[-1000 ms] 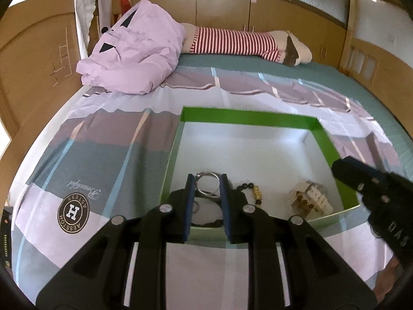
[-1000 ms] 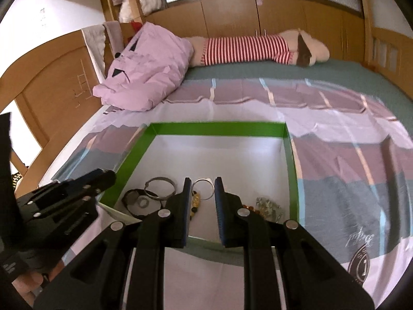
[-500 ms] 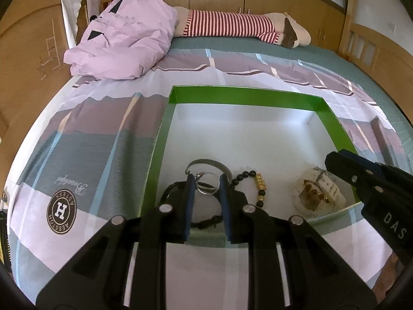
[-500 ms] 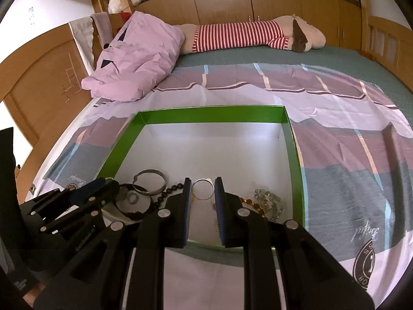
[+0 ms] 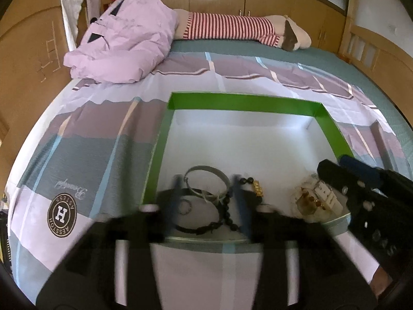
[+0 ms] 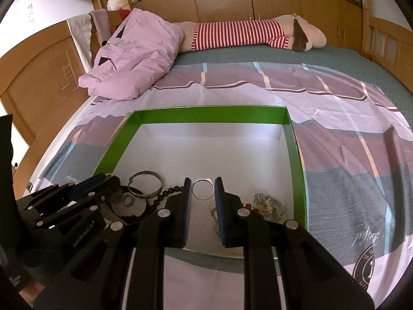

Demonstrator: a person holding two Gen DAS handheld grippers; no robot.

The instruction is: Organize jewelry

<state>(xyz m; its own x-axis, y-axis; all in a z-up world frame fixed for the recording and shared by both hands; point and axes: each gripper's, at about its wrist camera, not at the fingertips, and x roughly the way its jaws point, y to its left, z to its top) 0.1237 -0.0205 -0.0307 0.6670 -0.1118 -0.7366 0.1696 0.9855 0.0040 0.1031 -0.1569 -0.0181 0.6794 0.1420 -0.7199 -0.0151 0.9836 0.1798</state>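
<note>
Where jewelry lies, silver bangle [image 5: 206, 180], black beads [image 5: 228, 211], green-rimmed tray [image 5: 245, 104]

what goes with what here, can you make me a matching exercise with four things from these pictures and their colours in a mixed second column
Things:
1. bangle
2. box rim
3. crumpled duvet
4. long pillow's middle

Colours:
A. pale purple
B. red and white stripes
C. silver
D. bright green

Pairs: 1-C, 2-D, 3-A, 4-B
</note>
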